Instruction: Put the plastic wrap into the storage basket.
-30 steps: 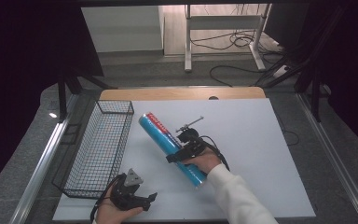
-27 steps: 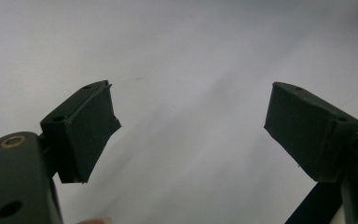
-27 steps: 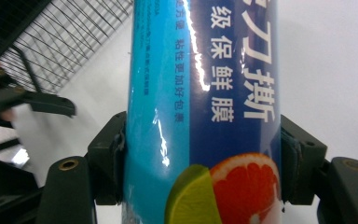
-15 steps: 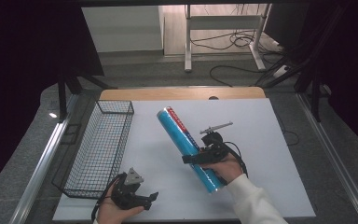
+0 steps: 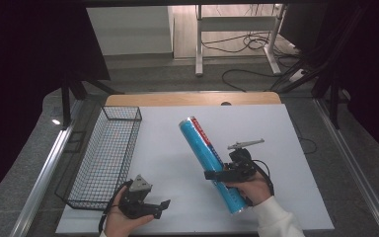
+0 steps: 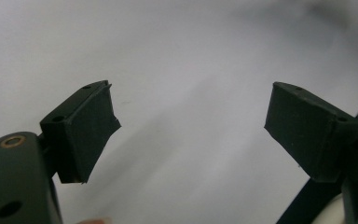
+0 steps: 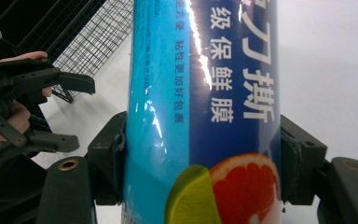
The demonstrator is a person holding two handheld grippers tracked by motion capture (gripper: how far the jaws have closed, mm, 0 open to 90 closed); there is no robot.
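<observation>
A long blue tube (image 5: 208, 158) of cling film, printed with citrus slices and white characters, lies slanted over the white table. My right gripper (image 5: 222, 174) is shut on its lower part. In the right gripper view the pads (image 7: 117, 156) press both sides of the tube (image 7: 200, 116). My left gripper (image 5: 164, 205) rests open near the table's front left edge, its jaws pointing right with nothing between them. The left gripper view has its pads (image 6: 91, 126) wide apart over bare white table. The right gripper view also catches the left gripper (image 7: 77, 109) at far left.
A black wire basket (image 5: 106, 153) stands along the table's left side, with nothing in it. The white table top (image 5: 286, 148) stretches to the right and behind the tube. Dark floor, cables and desk legs lie beyond the far edge.
My right gripper has carried the blue tube to the right across the table, and the tube stands more upright in the high view. The left gripper has stayed put.
</observation>
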